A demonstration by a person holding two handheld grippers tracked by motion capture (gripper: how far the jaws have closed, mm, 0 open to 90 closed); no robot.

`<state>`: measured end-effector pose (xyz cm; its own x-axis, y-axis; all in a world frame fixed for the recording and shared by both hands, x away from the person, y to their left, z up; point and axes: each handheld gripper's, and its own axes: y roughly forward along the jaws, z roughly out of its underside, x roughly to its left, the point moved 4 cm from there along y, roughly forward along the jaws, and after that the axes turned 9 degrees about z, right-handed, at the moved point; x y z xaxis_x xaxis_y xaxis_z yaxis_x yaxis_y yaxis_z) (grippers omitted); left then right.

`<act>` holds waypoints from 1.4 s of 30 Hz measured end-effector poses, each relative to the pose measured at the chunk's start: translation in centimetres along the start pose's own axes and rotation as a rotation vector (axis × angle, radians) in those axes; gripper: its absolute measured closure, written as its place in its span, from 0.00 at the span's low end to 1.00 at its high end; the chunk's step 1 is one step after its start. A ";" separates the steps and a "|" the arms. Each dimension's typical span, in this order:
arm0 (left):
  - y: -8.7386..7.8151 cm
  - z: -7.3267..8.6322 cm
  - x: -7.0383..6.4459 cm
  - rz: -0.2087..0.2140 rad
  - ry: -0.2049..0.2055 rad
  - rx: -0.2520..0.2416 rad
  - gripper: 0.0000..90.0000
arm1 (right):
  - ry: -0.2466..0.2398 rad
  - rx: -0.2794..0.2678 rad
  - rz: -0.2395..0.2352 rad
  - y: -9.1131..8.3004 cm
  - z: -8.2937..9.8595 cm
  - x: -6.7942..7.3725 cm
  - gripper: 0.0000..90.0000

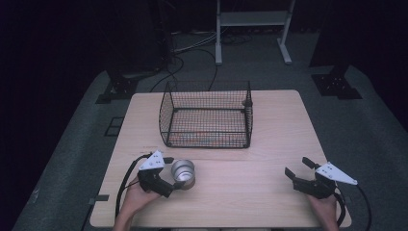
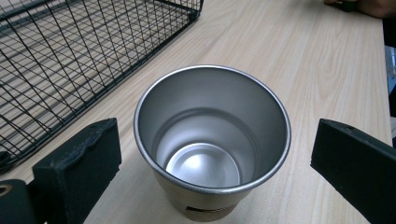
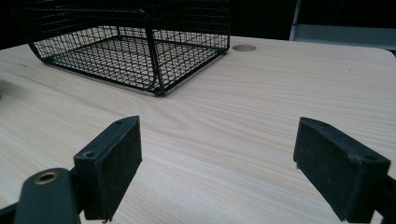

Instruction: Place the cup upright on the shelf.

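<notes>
We see a pale wooden table (image 1: 269,144) carrying a black wire basket (image 1: 207,115) toward its far side. Nearer us than the basket, off its left corner, a steel cup (image 1: 183,172) stands upright.

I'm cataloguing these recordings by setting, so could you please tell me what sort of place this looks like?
Probably a lab or recording studio rather than a home: a lone wooden table on grey carpet, dark surroundings with floor cables, and equipment stands behind.

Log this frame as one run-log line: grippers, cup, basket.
left gripper: open, jaws either side of steel cup | cup: upright, empty, on table | right gripper: open, empty | wire basket: empty
</notes>
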<state>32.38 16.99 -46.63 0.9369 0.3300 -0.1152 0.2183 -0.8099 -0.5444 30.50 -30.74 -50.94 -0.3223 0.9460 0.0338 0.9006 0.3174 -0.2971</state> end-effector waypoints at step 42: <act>2.9 0.2 0.9 0.003 0.006 0.104 0.13 | -0.001 0.001 -0.002 0.0 0.0 0.0 0.16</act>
<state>33.76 15.07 -48.46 0.9393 0.3244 -0.1121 0.1862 -0.7561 -0.6275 30.50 -30.72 -50.94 -0.3242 0.9454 0.0334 0.8997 0.3191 -0.2978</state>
